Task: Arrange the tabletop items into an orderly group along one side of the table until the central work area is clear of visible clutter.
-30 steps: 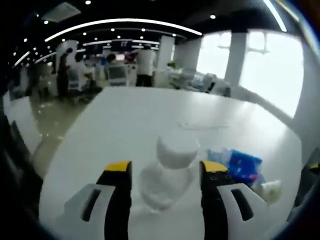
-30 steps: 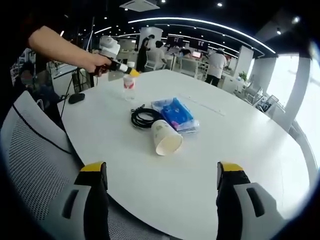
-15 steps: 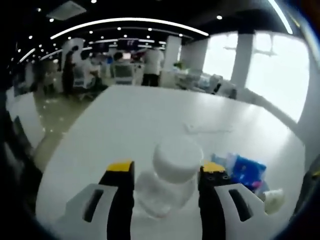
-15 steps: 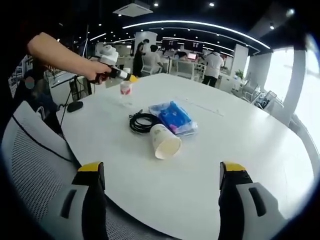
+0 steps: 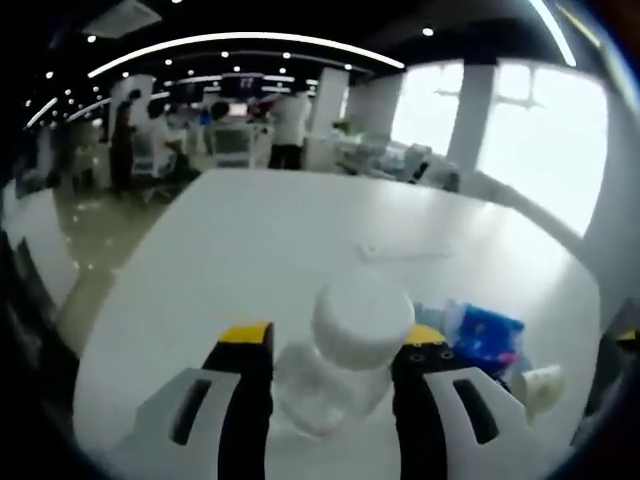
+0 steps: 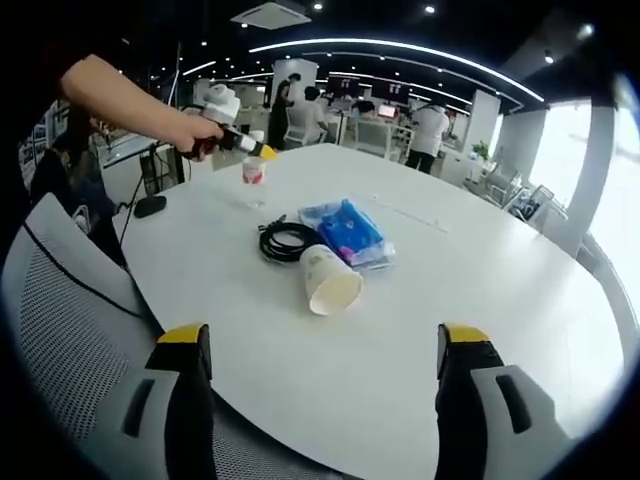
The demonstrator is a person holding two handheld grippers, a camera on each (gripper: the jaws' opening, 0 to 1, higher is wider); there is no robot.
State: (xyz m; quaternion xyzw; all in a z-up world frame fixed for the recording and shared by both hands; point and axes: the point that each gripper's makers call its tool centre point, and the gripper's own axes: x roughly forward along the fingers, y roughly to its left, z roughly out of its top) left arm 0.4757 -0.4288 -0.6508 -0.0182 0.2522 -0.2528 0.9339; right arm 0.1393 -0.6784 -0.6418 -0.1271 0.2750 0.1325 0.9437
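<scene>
Bottle [image 5: 345, 355] and left tool [image 5: 330, 350] are now joined: the clear plastic bottle with the white cap sits between the yellow-tipped jaws, which have drawn in against its sides compared with a second ago, when a gap was left on either side. In the right gripper view the same bottle [image 6: 253, 176] is seen at the far edge of the table [image 6: 480, 290], held by the left tool [image 6: 262, 152] in a person's hand [image 6: 195, 133], and its base appears to be raised slightly off the surface, though this is too small to be settled. If so, the first item has been taken up and can be carried to whichever side is chosen for the group.

Nothing else has been shifted. A coiled black cable [image 6: 287, 239], a blue plastic packet [image 6: 349, 231] and a paper cup [image 6: 330, 280] lying on its side are clustered close together near the middle of the table, the cup touching or nearly touching the packet. The central area is therefore not yet cleared, and most of the task is judged to remain.

The right tool [image 6: 322, 350] is held wide apart and empty, above the near table edge and the mesh chair back [image 6: 60, 300], well away from the cluster.

In the left gripper view the packet [image 5: 485, 340] and cup [image 5: 540, 385] are blurred and partly cut off at the right, and the bottle's base is hidden between the jaws. A small dark object [image 6: 150, 206] near the left table edge cannot be identified.
</scene>
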